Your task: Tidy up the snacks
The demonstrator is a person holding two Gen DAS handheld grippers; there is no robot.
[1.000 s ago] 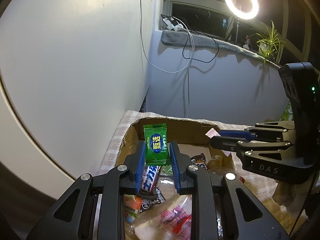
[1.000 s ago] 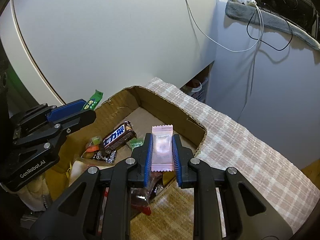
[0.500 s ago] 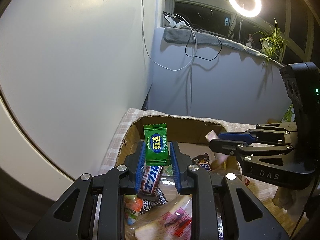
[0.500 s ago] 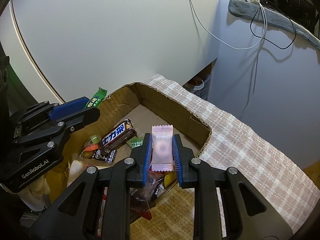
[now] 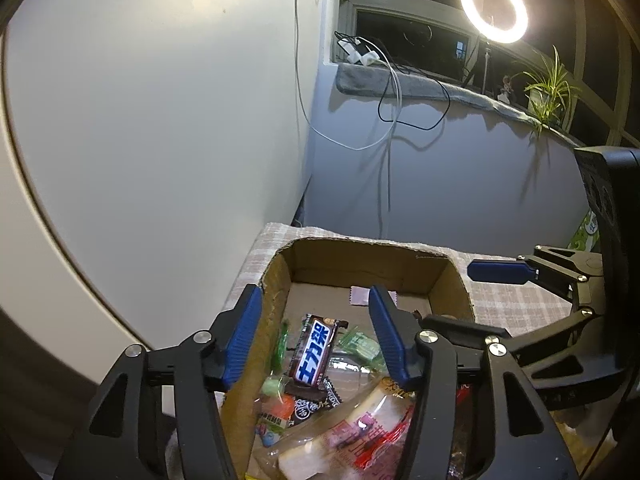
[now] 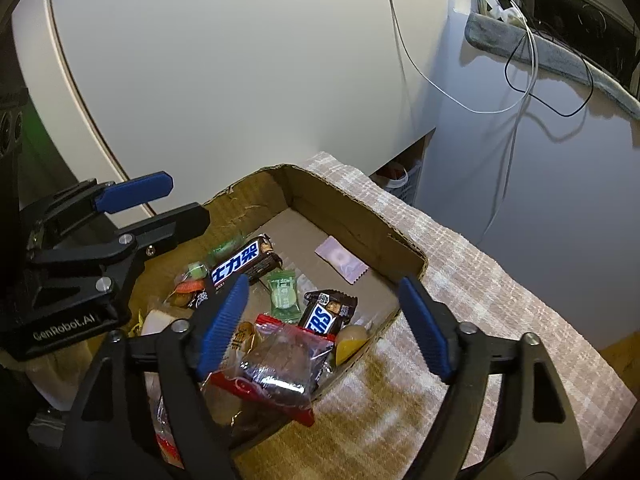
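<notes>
Both tools stand wide apart and hold nothing: the left tool point(image 5: 316, 344) and the right tool point(image 6: 324, 328) hang over the cardboard box point(image 6: 348, 216) on the checked cloth point(image 6: 480, 280). A pink candy point(image 6: 341, 260) lies flat on the bare box floor near the far wall. A chocolate bar point(image 5: 314, 356) leans on the snack pile. The wrappers look light, thin and slippery; judged best taken across the filled middle, not the crimped ends.
</notes>
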